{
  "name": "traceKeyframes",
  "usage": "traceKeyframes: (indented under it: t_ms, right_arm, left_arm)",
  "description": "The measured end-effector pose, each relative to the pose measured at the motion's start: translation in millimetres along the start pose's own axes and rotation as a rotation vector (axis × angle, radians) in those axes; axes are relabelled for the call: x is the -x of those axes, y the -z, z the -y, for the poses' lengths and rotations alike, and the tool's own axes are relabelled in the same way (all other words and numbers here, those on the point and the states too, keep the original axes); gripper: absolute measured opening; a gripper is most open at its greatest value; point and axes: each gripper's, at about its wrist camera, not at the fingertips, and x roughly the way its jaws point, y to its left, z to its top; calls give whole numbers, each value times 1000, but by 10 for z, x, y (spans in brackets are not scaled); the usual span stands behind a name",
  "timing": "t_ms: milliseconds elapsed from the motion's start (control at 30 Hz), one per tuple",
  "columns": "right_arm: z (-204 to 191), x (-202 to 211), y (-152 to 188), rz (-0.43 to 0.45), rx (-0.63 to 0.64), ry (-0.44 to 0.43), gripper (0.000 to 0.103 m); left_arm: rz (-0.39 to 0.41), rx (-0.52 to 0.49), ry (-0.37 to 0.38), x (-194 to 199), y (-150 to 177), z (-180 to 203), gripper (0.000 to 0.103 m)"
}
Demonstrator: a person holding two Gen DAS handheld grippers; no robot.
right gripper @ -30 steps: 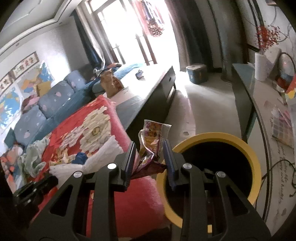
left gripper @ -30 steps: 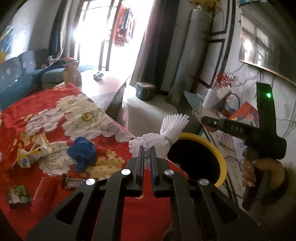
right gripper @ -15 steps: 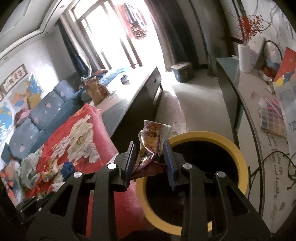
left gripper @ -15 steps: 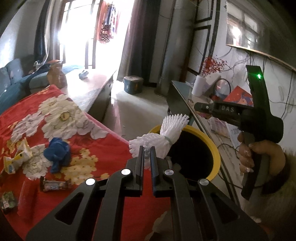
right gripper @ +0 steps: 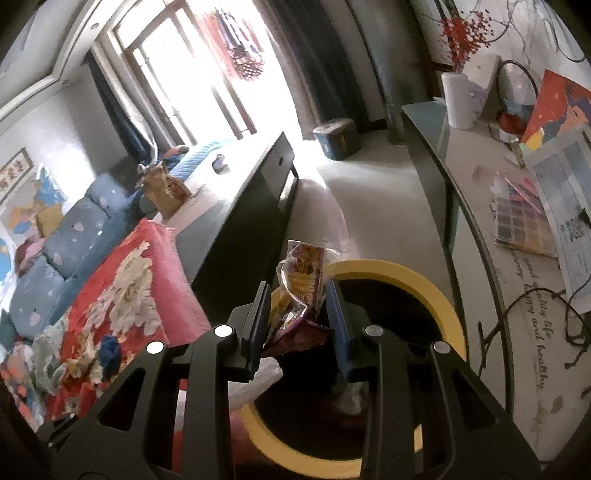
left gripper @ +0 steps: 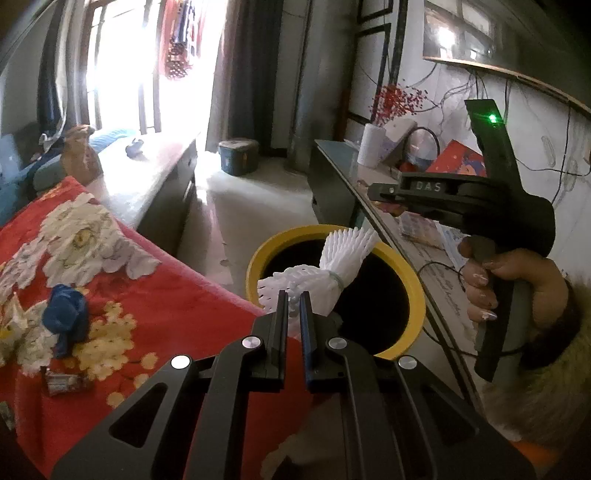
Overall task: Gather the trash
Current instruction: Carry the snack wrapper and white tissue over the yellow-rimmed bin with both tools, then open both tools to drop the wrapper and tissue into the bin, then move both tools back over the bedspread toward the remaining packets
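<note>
Since a second ago both our grippers have swung over the yellow-rimmed bin (left gripper: 413, 284), now at frame centre. Our left gripper (left gripper: 294, 299) pinches the white foam fruit net (left gripper: 317, 273) — fingers nearly closed. Our right gripper (right gripper: 297, 295) clamps a crumpled snack wrapper (right gripper: 303, 284) above the rim — fingers part-open around it.

A white vase (right gripper: 461, 99) of red berries (right gripper: 463, 35) stands on the glass desk (right gripper: 476, 206) by the wall, near a color-swatch card (right gripper: 522, 225). A blue sofa (right gripper: 62, 251) sits by the bright window (right gripper: 192, 77). A lidded tin (left gripper: 238, 156) rests on the floor.
</note>
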Motion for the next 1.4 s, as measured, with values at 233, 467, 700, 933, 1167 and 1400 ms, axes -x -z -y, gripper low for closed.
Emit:
traceKeyframes:
  t_ms: [233, 467, 700, 933, 1167, 1400]
  right_arm:
    - [137, -108, 23, -24, -26, 17, 25]
    - [246, -235, 62, -64, -46, 24, 25]
    - [345, -350, 124, -100, -67, 31, 25]
    - [435, -413, 139, -110, -104, 48, 40]
    - [438, -358, 124, -82, -95, 81, 53]
    - [218, -242, 113, -38, -34, 72, 63]
  left_arm:
    - [-38, -24, 21, -208, 24, 119, 6]
    - [-72, -51, 42, -393, 53, 215, 6]
    - [-101, -59, 66, -567, 80, 272, 6]
    - [-92, -49, 101, -706, 83, 263, 29]
    - [-36, 24, 85, -619, 74, 118, 95]
    - [38, 82, -14, -330, 96, -132, 96]
